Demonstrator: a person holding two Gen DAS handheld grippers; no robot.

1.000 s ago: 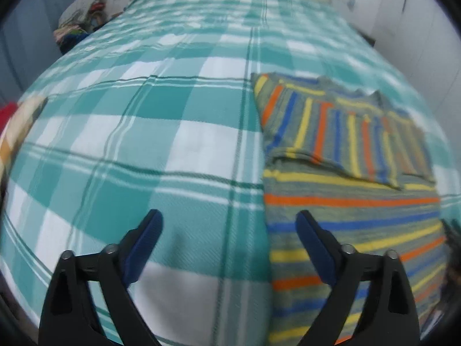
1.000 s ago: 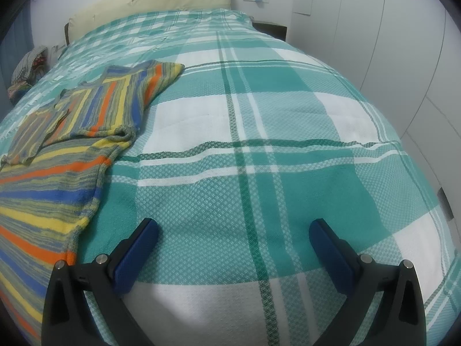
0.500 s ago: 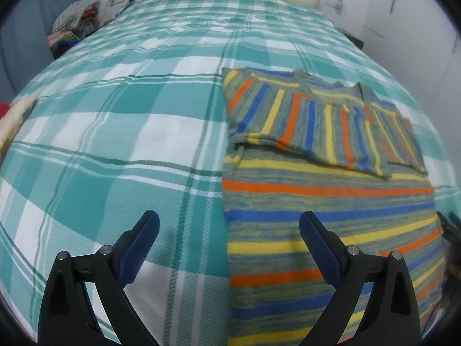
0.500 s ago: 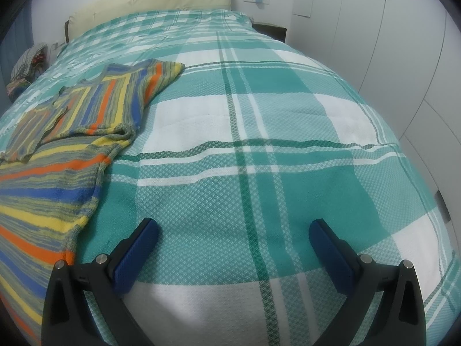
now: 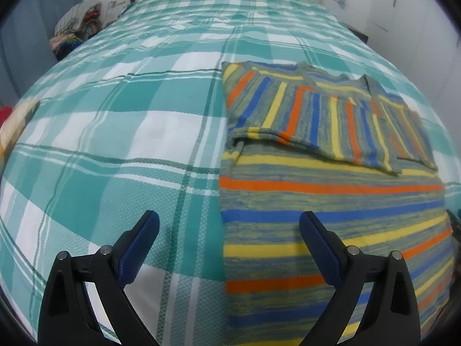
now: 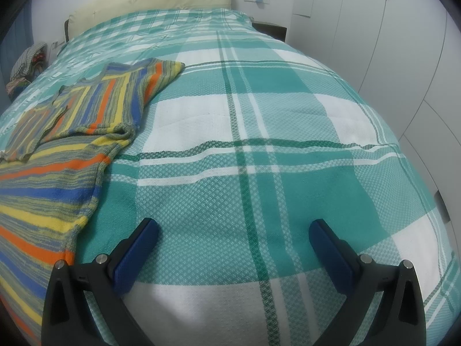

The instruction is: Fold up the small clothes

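A striped knit sweater (image 5: 331, 190) in grey, yellow, orange and blue lies flat on the green-and-white checked bedspread (image 5: 115, 132), its sleeves folded across the upper part. My left gripper (image 5: 229, 222) is open above the sweater's left edge, its right finger over the knit and its left finger over bare bedspread. In the right wrist view the sweater (image 6: 49, 184) fills the left side. My right gripper (image 6: 233, 230) is open and empty over the bedspread (image 6: 259, 132), to the right of the sweater's edge.
A cream headboard cushion (image 6: 149, 0) stands at the far end of the bed. A heap of clothes (image 5: 76, 26) sits at the far left beside the bed. White wardrobe doors (image 6: 403, 57) run along the right side.
The left gripper has shifted right, so the sweater's left edge now lies between its fingers. The right gripper has barely moved. Both stay open.
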